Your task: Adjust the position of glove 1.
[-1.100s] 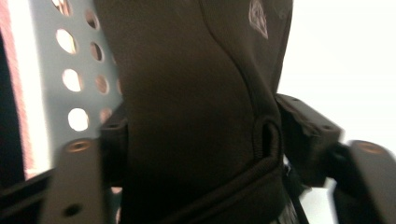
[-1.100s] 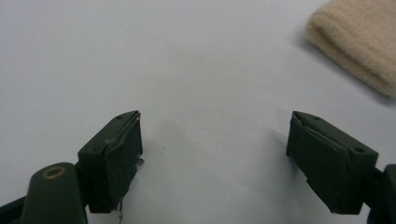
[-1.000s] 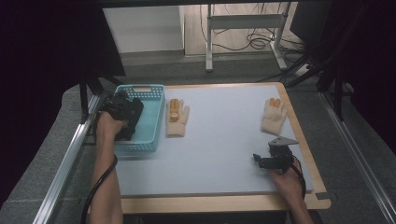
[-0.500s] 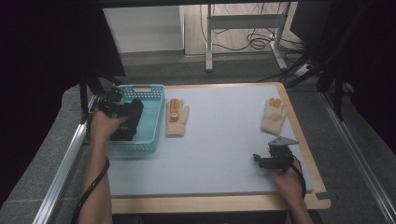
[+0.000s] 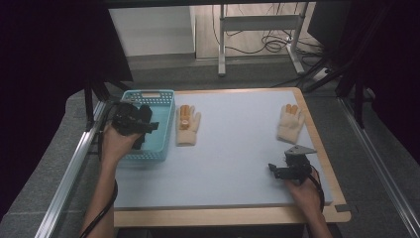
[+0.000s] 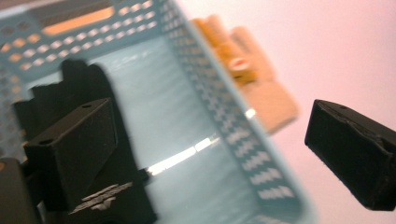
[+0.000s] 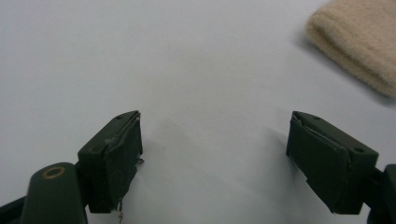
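At the table's far left, the left tool (image 5: 143, 124), jaws just opened with nothing between, hovers over a blue basket (image 5: 161, 96) holding a black glove (image 6: 88, 88), seemingly soft and light, best pinched at its cuff.

No legible text, label, brand, number or sign appears on any surface; the marking on the glove (image 6: 239, 63) is too blurred to read.

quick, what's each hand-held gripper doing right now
left hand-held gripper: open, just opened, nothing between its jaws, over the basket
right hand-held gripper: open, empty
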`<state>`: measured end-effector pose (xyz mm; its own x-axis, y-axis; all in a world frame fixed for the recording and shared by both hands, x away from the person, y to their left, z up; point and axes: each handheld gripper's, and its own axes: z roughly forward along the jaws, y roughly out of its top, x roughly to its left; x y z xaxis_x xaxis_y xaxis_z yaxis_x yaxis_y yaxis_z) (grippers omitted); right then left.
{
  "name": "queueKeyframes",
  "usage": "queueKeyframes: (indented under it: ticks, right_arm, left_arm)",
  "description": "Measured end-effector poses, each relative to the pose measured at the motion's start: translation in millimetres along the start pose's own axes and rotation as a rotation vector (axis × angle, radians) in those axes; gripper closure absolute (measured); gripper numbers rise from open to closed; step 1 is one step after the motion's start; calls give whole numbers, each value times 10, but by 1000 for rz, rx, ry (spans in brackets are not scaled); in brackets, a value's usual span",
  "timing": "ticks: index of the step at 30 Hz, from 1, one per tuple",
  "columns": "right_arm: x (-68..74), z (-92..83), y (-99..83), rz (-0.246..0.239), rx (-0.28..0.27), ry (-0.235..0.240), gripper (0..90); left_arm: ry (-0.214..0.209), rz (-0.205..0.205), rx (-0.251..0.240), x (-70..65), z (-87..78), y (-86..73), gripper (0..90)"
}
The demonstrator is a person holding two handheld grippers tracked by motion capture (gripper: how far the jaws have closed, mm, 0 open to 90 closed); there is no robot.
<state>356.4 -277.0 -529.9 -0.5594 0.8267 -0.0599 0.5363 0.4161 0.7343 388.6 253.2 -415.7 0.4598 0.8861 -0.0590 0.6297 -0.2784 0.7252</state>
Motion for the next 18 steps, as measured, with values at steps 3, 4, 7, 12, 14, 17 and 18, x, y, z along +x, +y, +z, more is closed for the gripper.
queueKeyframes:
  ticks: [3, 4, 7, 12, 14, 17, 18]
  right_arm:
    - [0, 0, 0, 0, 0, 0, 179]
    - [0, 0, 0, 0, 0, 0, 179]
    - [0, 1, 0, 0, 0, 0, 179]
    - [0, 1, 0, 0, 0, -1, 179]
    - [1, 1, 0, -1, -1, -1, 179]
    - [1, 0, 0, 0, 0, -1, 179]
    - [1, 0, 0, 0, -1, -1, 179]
  left_arm:
    - [-15, 57, -32, -193, -36, -41, 20]
    - [-26, 75, -41, -263, -48, -58, 15]
    - [-58, 120, -74, -473, -76, -112, 13]
    - [-115, 196, -110, -842, -74, -237, 13]
    - [-138, 211, -125, -970, -57, -300, 13]
    - [-153, 231, -136, -1135, -10, -409, 14]
    - [-163, 237, -132, -1186, 18, -453, 14]
